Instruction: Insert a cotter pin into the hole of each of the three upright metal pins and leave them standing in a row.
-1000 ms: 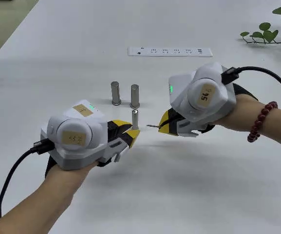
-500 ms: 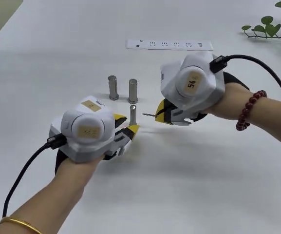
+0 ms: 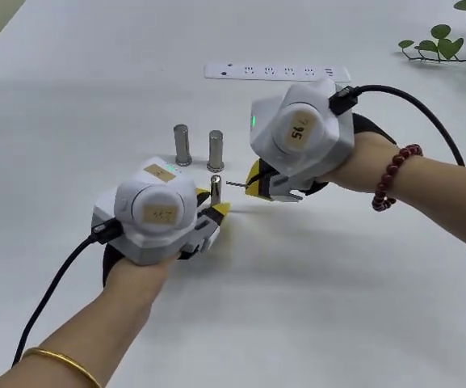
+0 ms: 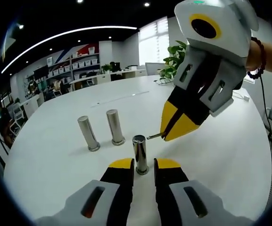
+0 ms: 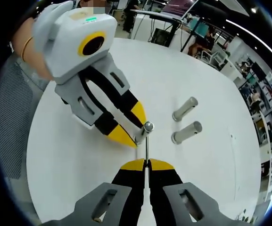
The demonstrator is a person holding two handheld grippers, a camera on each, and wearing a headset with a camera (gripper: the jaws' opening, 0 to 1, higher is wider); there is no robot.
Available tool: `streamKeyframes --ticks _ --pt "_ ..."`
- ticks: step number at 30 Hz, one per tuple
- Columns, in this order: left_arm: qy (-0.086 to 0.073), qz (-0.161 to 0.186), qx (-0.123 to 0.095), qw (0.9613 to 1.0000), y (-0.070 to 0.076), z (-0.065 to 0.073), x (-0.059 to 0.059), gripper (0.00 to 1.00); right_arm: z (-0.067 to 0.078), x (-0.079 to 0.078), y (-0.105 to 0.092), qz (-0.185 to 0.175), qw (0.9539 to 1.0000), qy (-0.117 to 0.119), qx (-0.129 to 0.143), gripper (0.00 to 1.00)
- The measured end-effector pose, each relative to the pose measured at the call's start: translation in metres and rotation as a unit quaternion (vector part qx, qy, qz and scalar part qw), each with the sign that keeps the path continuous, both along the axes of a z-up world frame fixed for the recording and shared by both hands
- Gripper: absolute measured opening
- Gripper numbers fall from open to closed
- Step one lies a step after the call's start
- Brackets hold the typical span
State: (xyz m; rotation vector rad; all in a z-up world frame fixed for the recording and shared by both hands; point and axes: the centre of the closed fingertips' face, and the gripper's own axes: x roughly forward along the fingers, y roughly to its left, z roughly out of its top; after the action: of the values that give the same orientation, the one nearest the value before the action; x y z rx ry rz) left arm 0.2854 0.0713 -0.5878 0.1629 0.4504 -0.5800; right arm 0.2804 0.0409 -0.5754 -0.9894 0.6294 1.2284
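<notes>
Three upright metal pins stand on the white table: two at the back [image 3: 182,144] [image 3: 215,150] and a nearer one [image 3: 215,187]. My left gripper [image 3: 212,212] grips the near pin [image 4: 139,153] low on its shaft, one yellow-tipped jaw on each side. My right gripper [image 3: 253,182] is shut on a thin cotter pin [image 3: 237,185], which points left at the top of the near pin. In the right gripper view the cotter pin [image 5: 146,146] runs straight from my right gripper [image 5: 146,164] up to the near pin's head [image 5: 148,126]. Its tip [image 4: 154,136] is a hair from the pin.
A white power strip [image 3: 277,73] lies at the back of the table, and plant leaves [image 3: 451,40] reach in at the far right. Cables trail from both grippers. The back pins [image 4: 87,133] [image 4: 115,126] stand just left of the near one.
The right gripper has carried the cotter pin leftward, closing the gap to the near pin's top. The left gripper has stayed at that pin's base. The head camera has shifted.
</notes>
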Motion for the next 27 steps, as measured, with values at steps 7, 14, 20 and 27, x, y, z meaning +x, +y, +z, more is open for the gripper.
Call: streamKeyframes --ticks 7,14,20,27 --pt "0.0 0.007 -0.006 1.0 -0.001 0.001 0.005 0.1 -0.002 0.004 0.001 0.001 1.0 0.003 -0.002 0.0" --pt "0.003 0.008 -0.007 0.9999 0.0 -0.001 0.007 0.06 -0.002 0.005 0.004 0.006 1.0 0.003 -0.003 0.0" --pt "0.002 0.014 -0.008 0.9999 0.0 -0.001 0.007 0.06 -0.002 0.005 0.006 0.011 0.9999 0.0 -0.008 0.0" --pt "0.002 0.023 -0.009 0.9997 0.0 -0.001 0.008 0.06 0.003 0.003 0.011 0.014 0.9999 -0.004 -0.003 0.0"
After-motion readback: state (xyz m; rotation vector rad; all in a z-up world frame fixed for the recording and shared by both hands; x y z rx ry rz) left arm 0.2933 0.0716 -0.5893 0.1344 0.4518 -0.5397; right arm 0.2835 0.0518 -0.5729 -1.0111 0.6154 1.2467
